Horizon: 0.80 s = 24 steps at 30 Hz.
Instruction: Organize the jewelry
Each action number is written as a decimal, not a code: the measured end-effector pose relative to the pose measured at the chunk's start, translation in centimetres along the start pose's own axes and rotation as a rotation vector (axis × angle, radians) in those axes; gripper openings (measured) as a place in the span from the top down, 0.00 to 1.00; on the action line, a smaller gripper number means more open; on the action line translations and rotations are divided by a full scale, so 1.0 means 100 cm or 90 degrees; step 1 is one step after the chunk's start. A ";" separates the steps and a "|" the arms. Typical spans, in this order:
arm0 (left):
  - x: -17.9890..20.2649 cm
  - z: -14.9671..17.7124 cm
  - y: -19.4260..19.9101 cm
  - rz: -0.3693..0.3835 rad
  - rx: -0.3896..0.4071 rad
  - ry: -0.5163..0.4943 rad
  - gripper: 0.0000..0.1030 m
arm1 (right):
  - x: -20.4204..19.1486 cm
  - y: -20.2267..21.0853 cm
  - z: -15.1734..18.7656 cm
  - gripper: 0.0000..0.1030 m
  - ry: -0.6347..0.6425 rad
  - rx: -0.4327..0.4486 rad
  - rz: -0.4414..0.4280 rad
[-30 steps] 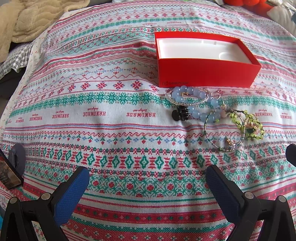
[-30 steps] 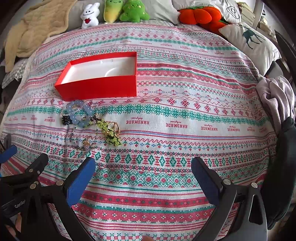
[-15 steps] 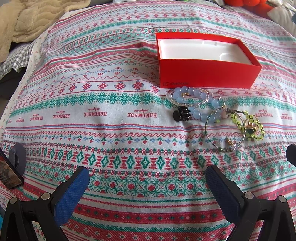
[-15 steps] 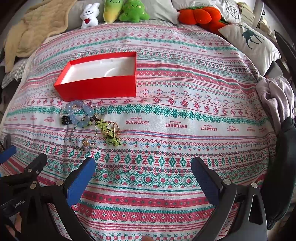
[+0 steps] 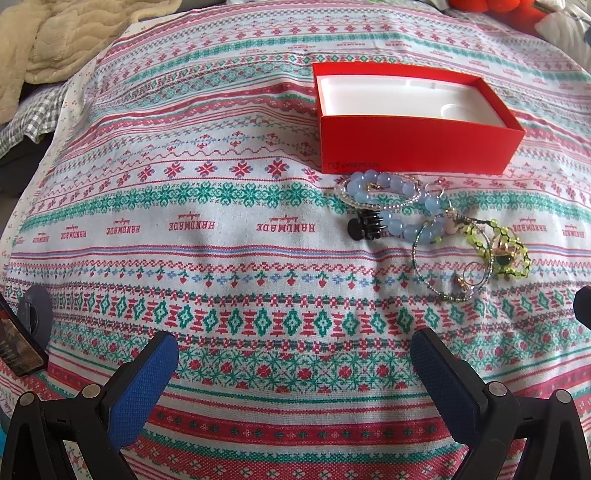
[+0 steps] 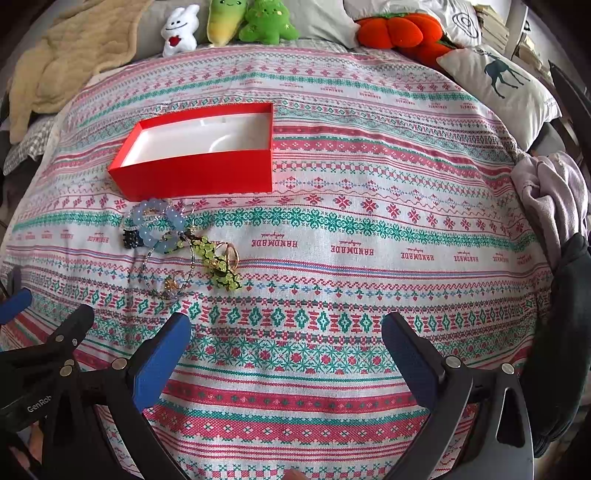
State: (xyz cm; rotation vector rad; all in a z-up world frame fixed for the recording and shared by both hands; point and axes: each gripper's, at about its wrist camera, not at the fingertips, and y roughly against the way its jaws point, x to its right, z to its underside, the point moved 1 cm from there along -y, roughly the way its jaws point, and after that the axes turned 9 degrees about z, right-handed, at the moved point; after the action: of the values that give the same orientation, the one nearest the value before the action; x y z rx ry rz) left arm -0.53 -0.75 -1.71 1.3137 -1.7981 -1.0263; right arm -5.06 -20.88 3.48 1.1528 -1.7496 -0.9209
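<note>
Left gripper [image 5: 293, 363]: jaws apart, empty.
Right gripper [image 6: 286, 347]: jaws apart, empty.
Tangled beaded jewelry pile [image 5: 428, 229]: on patterned bedspread [image 6: 369, 258], just beside open red cardboard box [image 5: 417, 146].

Patterned bedspread [image 6: 369, 229], plush toys [image 6: 236, 22] and deer pillow [image 6: 495, 85] in daylight.

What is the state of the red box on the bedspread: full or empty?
Empty. The red box has no lid on, and only its bare white liner shows inside; the jewelry pile lies outside, on the bedspread.
</note>
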 end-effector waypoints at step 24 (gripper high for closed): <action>-0.018 -0.051 -0.011 0.058 -0.024 -0.024 0.00 | 0.015 -0.008 -0.047 0.00 -0.026 -0.045 -0.128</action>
State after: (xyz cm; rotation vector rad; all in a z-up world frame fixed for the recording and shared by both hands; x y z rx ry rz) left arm 4.78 -0.24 -0.43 1.1854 -1.8412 -1.0360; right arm -0.82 -23.21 4.95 1.2882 -1.6412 -1.1238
